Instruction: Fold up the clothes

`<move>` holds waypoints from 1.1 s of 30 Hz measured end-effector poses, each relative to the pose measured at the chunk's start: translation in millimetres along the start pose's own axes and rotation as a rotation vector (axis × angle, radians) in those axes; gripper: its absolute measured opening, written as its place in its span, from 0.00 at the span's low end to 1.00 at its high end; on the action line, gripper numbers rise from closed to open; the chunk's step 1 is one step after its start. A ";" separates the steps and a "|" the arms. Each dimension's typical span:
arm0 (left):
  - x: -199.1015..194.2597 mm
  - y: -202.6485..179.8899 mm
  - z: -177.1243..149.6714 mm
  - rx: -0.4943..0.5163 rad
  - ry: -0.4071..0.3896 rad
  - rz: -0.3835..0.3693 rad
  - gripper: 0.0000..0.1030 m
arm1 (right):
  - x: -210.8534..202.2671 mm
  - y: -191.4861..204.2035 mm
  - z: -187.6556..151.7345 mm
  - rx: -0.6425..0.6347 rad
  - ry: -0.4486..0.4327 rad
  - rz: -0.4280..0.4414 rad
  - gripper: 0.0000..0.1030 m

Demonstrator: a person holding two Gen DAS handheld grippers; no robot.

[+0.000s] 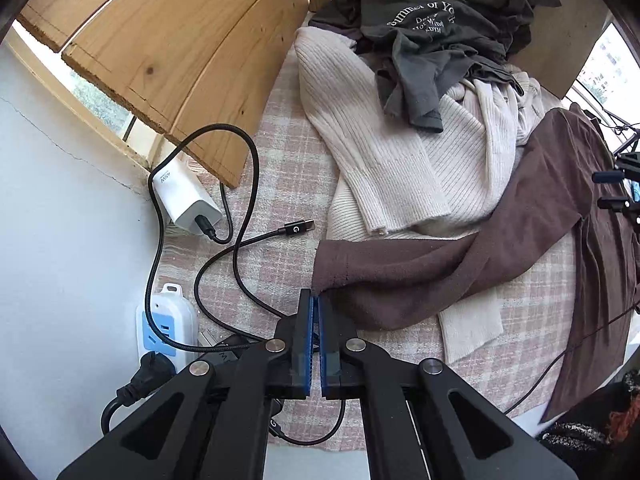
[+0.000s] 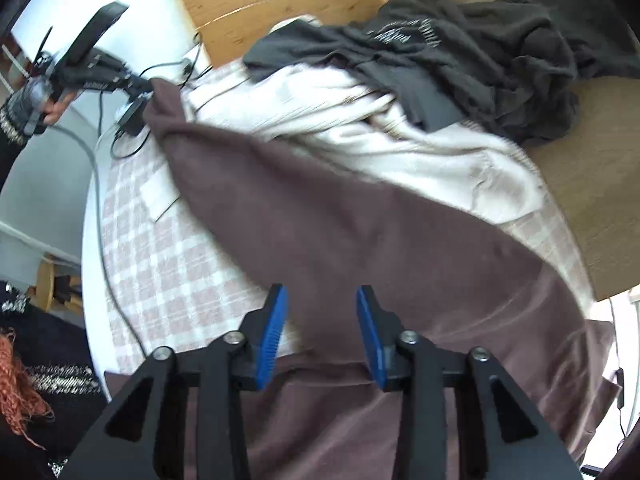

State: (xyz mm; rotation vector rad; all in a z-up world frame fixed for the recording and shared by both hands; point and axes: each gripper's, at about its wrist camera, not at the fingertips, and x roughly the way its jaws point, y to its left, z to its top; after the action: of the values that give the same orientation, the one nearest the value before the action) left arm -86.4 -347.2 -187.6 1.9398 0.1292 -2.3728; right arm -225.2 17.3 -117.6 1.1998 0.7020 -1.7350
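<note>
A brown garment (image 1: 440,264) lies stretched across the pink checked cover (image 1: 280,184). My left gripper (image 1: 315,298) is shut on the corner of its sleeve cuff. In the right wrist view the same gripper (image 2: 142,94) shows at the far left, with the brown sleeve end hanging from it. My right gripper (image 2: 322,300) is open just above the wide part of the brown garment (image 2: 360,220), and its blue pads (image 2: 274,328) are not pressing on the cloth. Behind lie a cream ribbed sweater (image 1: 380,160) and a dark grey printed T-shirt (image 1: 432,40) in a heap.
A white charger (image 1: 184,196), a looping black cable (image 1: 240,240) and a white power strip (image 1: 168,328) lie by the wall at the left. A wooden board (image 1: 180,52) leans behind them. A bare brown surface (image 2: 600,200) borders the cover on the right.
</note>
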 end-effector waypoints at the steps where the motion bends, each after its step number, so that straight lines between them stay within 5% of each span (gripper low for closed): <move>1: -1.8 -0.4 -0.7 0.002 0.000 0.001 0.01 | 0.9 -10.8 7.7 -0.007 -0.001 -0.059 0.43; 5: -15.1 -4.7 -8.2 0.007 -0.012 -0.015 0.01 | 31.6 -57.4 25.8 0.123 0.133 -0.074 0.38; 8: -29.4 -5.1 -12.3 -0.017 -0.043 -0.062 0.01 | 33.7 -54.9 6.8 0.136 0.167 -0.045 0.11; 15: -87.3 2.8 4.6 -0.078 -0.190 -0.141 0.01 | 51.0 -21.3 -30.4 0.176 0.206 0.031 0.11; 19: -130.1 -6.3 14.6 -0.055 -0.257 -0.121 0.01 | 61.1 -31.4 -11.8 0.274 0.141 0.043 0.11; 25: -161.8 -25.6 2.3 -0.005 -0.287 -0.110 0.00 | 11.5 -46.9 -6.7 0.300 0.043 0.047 0.18; 27: -153.3 -29.4 -3.8 0.006 -0.259 -0.112 0.00 | 9.8 -51.2 5.6 0.287 0.052 -0.023 0.36; 31: -108.6 -39.8 -15.4 0.061 -0.141 -0.072 0.02 | 22.8 -36.5 31.4 0.189 0.070 -0.084 0.40; 33: -82.3 -47.5 -19.3 0.109 -0.083 -0.044 0.11 | 34.0 -15.6 43.8 0.068 0.079 -0.100 0.40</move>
State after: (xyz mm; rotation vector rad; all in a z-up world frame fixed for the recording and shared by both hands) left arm -56.5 -297.5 -109.9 1.8985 0.0394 -2.5348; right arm -262.5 -23.6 -133.3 1.3051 0.7663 -1.8143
